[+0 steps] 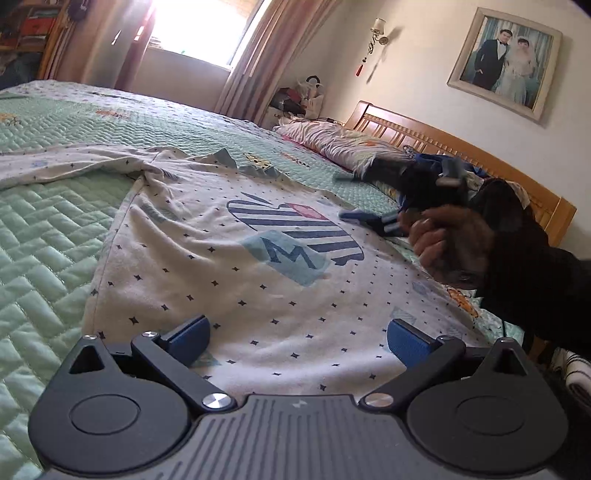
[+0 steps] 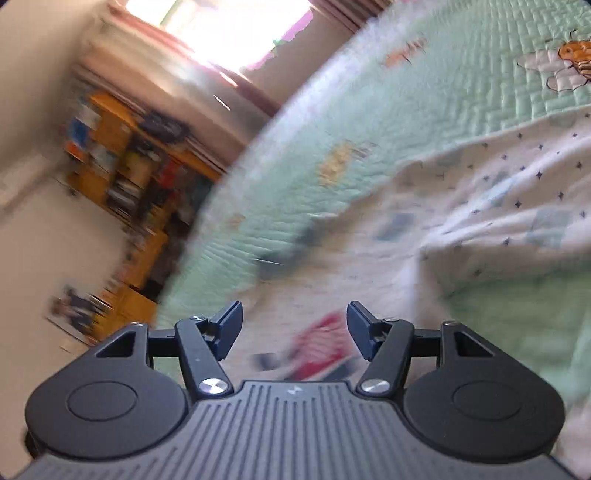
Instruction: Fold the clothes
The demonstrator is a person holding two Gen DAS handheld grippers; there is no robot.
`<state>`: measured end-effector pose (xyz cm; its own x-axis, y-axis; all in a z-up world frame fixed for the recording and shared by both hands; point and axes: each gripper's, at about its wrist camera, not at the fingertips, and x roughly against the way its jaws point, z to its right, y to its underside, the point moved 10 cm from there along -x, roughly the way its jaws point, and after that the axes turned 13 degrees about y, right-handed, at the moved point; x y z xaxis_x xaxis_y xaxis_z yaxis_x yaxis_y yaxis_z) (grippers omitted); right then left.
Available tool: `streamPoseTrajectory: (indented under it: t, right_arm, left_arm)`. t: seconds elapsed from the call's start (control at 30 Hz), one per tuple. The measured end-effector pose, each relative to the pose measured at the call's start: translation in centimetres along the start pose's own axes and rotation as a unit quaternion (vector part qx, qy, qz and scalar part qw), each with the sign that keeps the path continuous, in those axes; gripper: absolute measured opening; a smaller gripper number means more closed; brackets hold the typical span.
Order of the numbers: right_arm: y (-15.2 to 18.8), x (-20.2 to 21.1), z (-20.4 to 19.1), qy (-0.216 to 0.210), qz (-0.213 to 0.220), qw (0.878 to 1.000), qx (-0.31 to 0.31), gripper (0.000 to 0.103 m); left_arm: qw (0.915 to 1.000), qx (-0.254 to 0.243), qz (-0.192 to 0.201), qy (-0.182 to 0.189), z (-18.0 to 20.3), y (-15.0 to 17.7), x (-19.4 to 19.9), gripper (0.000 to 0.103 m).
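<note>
A white shirt [image 1: 258, 266] with small dark stars and a striped print lies spread on the green quilt [image 1: 48, 221]; one sleeve runs off to the left. My left gripper [image 1: 297, 334] hovers low over the shirt's near hem, jaws wide open, nothing between them. In the left wrist view my right gripper [image 1: 354, 195] is over the shirt's far right side, held by a hand [image 1: 443, 240] in a dark sleeve, blurred. In the right wrist view my right gripper [image 2: 294, 330] stands open above the blurred shirt [image 2: 498, 221], with no cloth between its pads.
A wooden headboard [image 1: 461, 147] and a pillow [image 1: 332, 140] bound the bed on the right. A window with curtains [image 1: 195, 33] is behind. A cluttered shelf [image 2: 125, 173] stands past the bed's edge. A framed picture [image 1: 506, 62] hangs on the wall.
</note>
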<state>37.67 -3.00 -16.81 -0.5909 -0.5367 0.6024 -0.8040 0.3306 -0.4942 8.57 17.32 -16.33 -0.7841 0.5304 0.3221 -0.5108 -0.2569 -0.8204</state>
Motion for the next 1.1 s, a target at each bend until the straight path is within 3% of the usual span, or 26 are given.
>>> streamPoseTrajectory:
  t: [0.03, 0.1, 0.17, 0.2, 0.23, 0.27, 0.3, 0.4, 0.47, 0.53, 0.6, 0.63, 0.7, 0.77, 0.87, 0.9, 0.97, 1.03, 1.1]
  right_arm:
    - [-1.0, 0.1, 2.2, 0.016, 0.006, 1.000, -0.017, 0.038]
    - [-2.6, 0.7, 5.4, 0.041, 0.023, 0.998, -0.040, 0.009]
    - [-3.4, 2.6, 4.8, 0.049, 0.055, 0.997, -0.035, 0.028]
    - [-3.8, 3.5, 4.5, 0.052, 0.070, 0.996, -0.032, 0.050]
    - [-4.2, 4.5, 4.2, 0.056, 0.086, 0.994, -0.029, 0.061]
    - [-4.6, 5.4, 3.9, 0.060, 0.101, 0.993, -0.026, 0.063]
    - [-4.4, 5.2, 2.4, 0.045, 0.096, 0.994, -0.016, 0.063]
    - [-1.8, -0.3, -5.1, -0.036, 0.022, 0.999, 0.022, 0.064]
    - [-0.4, -4.4, -8.0, -0.052, -0.020, 0.998, 0.038, 0.064]
    - [-0.7, -8.3, -8.6, -0.027, -0.037, 0.997, 0.056, 0.064]
    - [-3.4, -10.2, -6.0, 0.016, -0.019, 0.999, 0.048, 0.061]
    - [-5.1, -10.8, -4.3, 0.038, -0.004, 0.998, 0.039, 0.047]
    - [-8.5, -10.2, 0.0, 0.079, 0.029, 0.996, -0.039, 0.037]
    - [-10.4, -7.9, 2.2, 0.096, 0.076, 0.988, -0.093, 0.042]
    - [-7.3, -7.2, -2.7, -0.016, 0.044, 0.996, -0.080, 0.057]
    - [-5.4, -7.9, -4.7, -0.046, 0.017, 0.997, -0.067, 0.062]
    - [-0.7, -10.6, -8.9, -0.082, -0.054, 0.995, -0.033, 0.063]
    - [2.0, -13.1, -11.4, -0.090, -0.088, 0.992, 0.002, 0.062]
    - [1.3, -14.1, -11.9, -0.072, -0.063, 0.994, 0.045, 0.055]
  left_arm:
    - [1.0000, 0.002, 0.003, 0.003, -0.1, 0.0, 0.1, 0.102]
    - [0.9999, 0.008, 0.010, 0.010, -0.2, -0.1, 0.2, 0.102]
    - [0.9997, 0.012, 0.015, 0.014, -0.3, -0.1, 0.3, 0.102]
    - [0.9997, 0.012, 0.017, 0.016, -0.3, -0.1, 0.4, 0.102]
    - [0.9997, 0.012, 0.017, 0.016, -0.3, -0.1, 0.4, 0.102]
    - [0.9996, 0.012, 0.017, 0.016, -0.3, -0.1, 0.4, 0.102]
    - [0.9996, 0.012, 0.018, 0.017, -0.3, -0.1, 0.4, 0.102]
    - [0.9996, 0.013, 0.019, 0.018, -0.3, -0.1, 0.5, 0.102]
    - [0.9996, 0.013, 0.019, 0.019, -0.2, -0.1, 0.5, 0.102]
    - [0.9995, 0.013, 0.020, 0.021, -0.3, -0.1, 0.6, 0.102]
    - [0.9993, 0.016, 0.022, 0.026, -0.3, -0.1, 0.6, 0.102]
    - [0.9992, 0.018, 0.024, 0.028, -0.4, -0.1, 0.7, 0.102]
    - [0.9989, 0.021, 0.025, 0.032, -0.5, -0.2, 0.7, 0.102]
    - [0.9988, 0.023, 0.027, 0.035, -0.5, -0.2, 0.8, 0.102]
    - [0.9987, 0.024, 0.027, 0.035, -0.5, -0.2, 0.8, 0.102]
    - [0.9987, 0.024, 0.026, 0.035, -0.5, -0.2, 0.8, 0.102]
    - [0.9988, 0.023, 0.026, 0.035, -0.4, -0.2, 0.8, 0.102]
    - [0.9988, 0.023, 0.026, 0.034, -0.4, -0.2, 0.8, 0.102]
    - [0.9989, 0.022, 0.026, 0.033, -0.3, -0.2, 0.8, 0.102]
